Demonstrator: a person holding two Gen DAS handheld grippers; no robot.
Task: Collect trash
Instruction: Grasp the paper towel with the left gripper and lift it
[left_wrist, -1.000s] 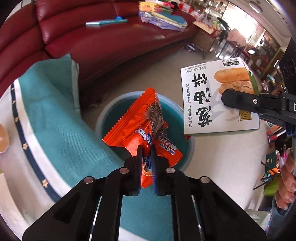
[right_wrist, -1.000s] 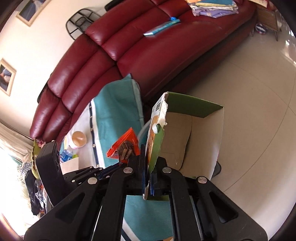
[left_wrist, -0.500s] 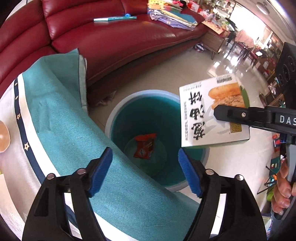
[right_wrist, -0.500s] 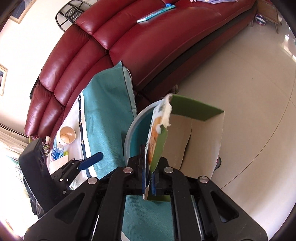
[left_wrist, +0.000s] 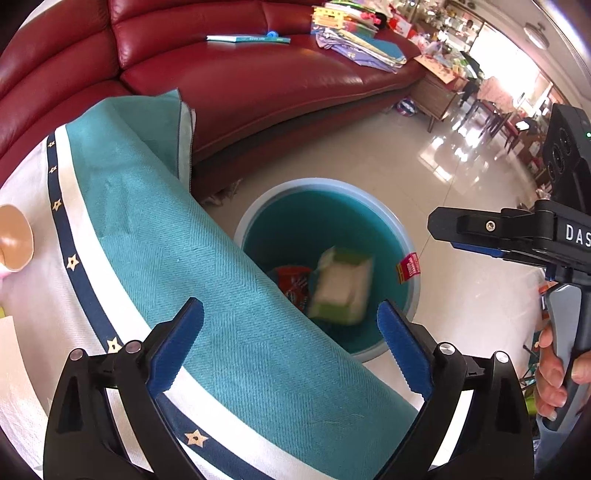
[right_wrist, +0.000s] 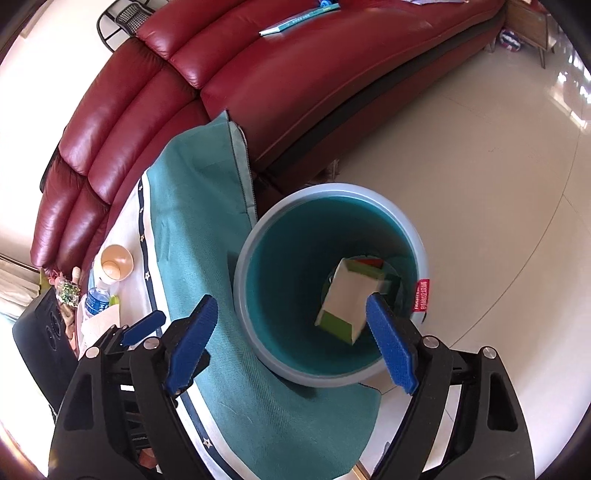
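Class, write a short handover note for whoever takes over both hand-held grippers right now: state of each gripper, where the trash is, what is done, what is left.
Left hand-held gripper: jaws have just opened, nothing between them.
Right hand-held gripper: jaws have just opened, empty, above the bin.
Trash: orange snack wrapper and cardboard box both lie inside the bin, beside the table's teal cloth.
Done: both pieces dropped in.
Left: check the table for more trash; a cup and a water bottle stand there, and whether they count I cannot tell.

I see a red leather sofa (right_wrist: 229, 74) with a thin book (left_wrist: 248, 38) on its seat | teal tablecloth (left_wrist: 177, 266) draping the worktop | paper cup (right_wrist: 116, 263) beside a water bottle (right_wrist: 96, 301)
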